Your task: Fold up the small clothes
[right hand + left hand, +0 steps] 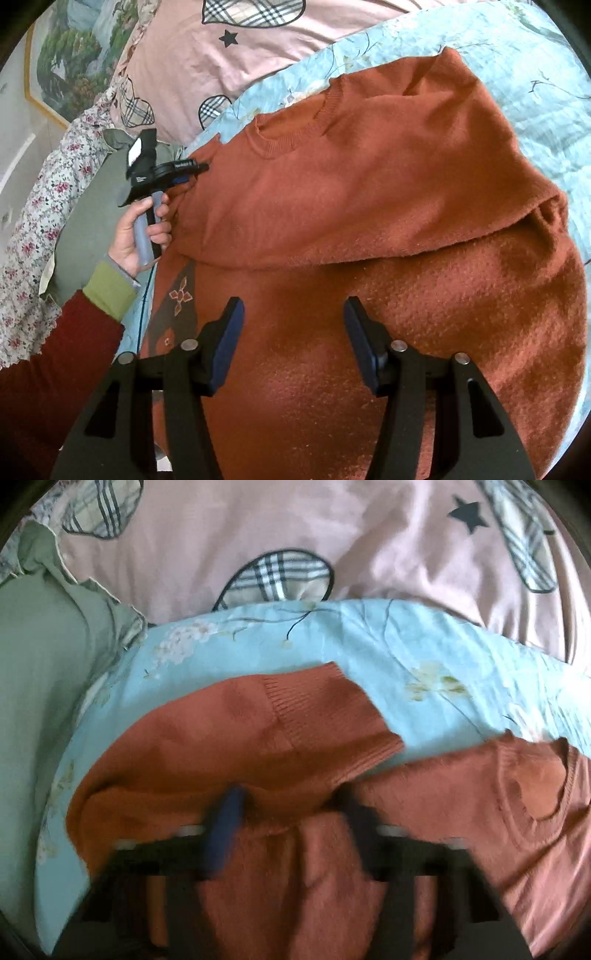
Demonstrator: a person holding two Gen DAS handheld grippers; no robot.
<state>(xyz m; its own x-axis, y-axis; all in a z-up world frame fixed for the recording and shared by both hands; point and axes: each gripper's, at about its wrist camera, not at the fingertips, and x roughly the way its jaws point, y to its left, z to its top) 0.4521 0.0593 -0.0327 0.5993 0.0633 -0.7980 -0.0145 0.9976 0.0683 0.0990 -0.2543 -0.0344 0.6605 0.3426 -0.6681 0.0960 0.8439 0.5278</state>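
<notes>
Rust-orange sweater [369,229] fills our near field, lying spread on the light-blue floral quilt [535,122] of the bed. We note the right hand-held gripper [293,332] hovering over its body, jaws about half apart and empty. Our left hand-held gripper [195,168], held by the left hand [142,229], sits at the sweater's shoulder edge; its view is blurred, so we cannot tell its grip.

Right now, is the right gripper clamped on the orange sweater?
No, the right gripper hangs with its jaws apart above the orange sweater, and no cloth is pinched between them.
</notes>
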